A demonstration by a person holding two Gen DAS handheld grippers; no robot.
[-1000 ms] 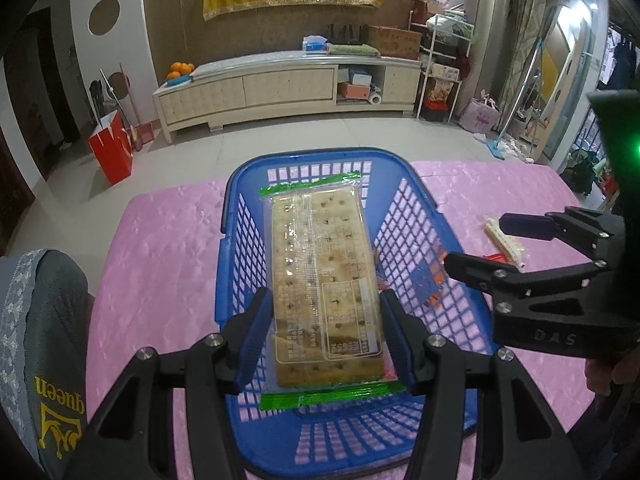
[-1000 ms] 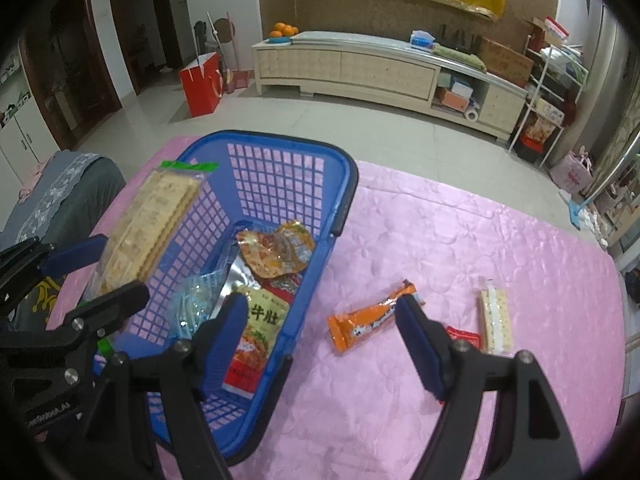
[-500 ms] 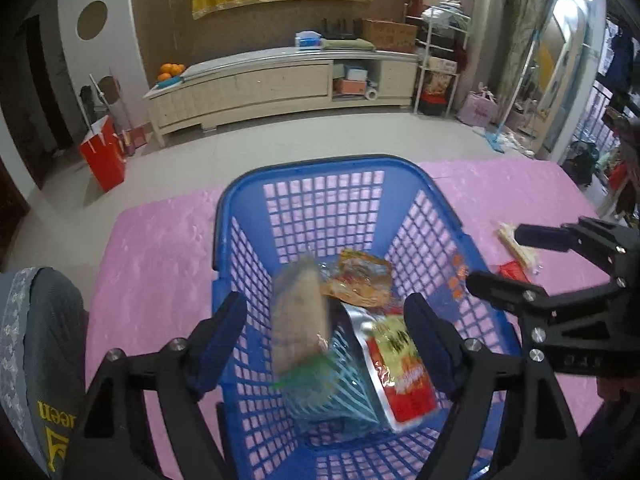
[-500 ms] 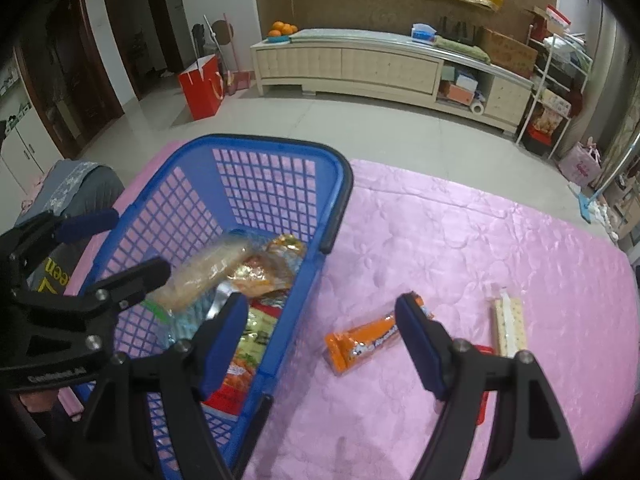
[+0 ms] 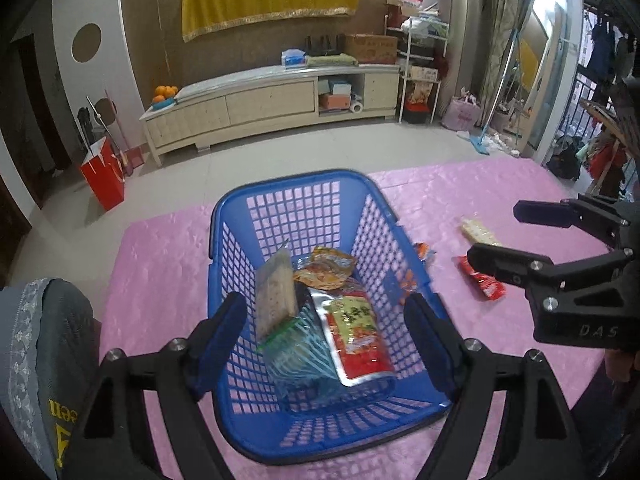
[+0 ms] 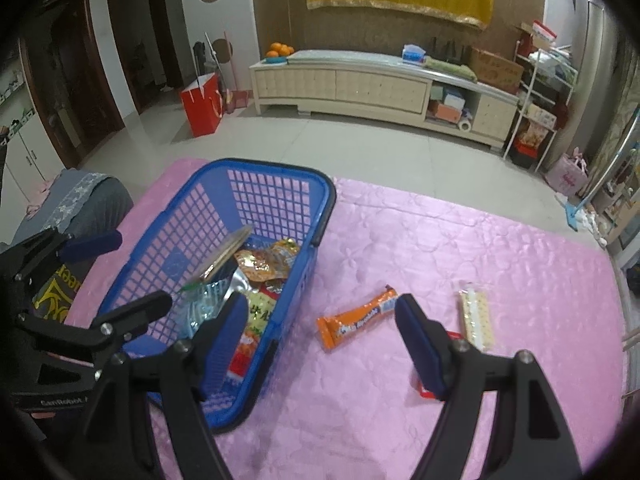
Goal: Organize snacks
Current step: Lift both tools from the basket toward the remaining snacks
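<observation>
Both tools spread, empty: left tool (image 5: pixel 324 344) above basket (image 5: pixel 296 188); right tool (image 6: pixel 320 328) above orange bar (image 6: pixel 356 316).

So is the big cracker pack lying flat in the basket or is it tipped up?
Tipped up. The cracker pack stands on its long edge, leaning on the blue basket's side wall beside the other snacks.

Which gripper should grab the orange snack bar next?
Right. The right gripper hangs open right above the orange snack bar, while the left gripper, also open, sits over the blue basket.
</observation>
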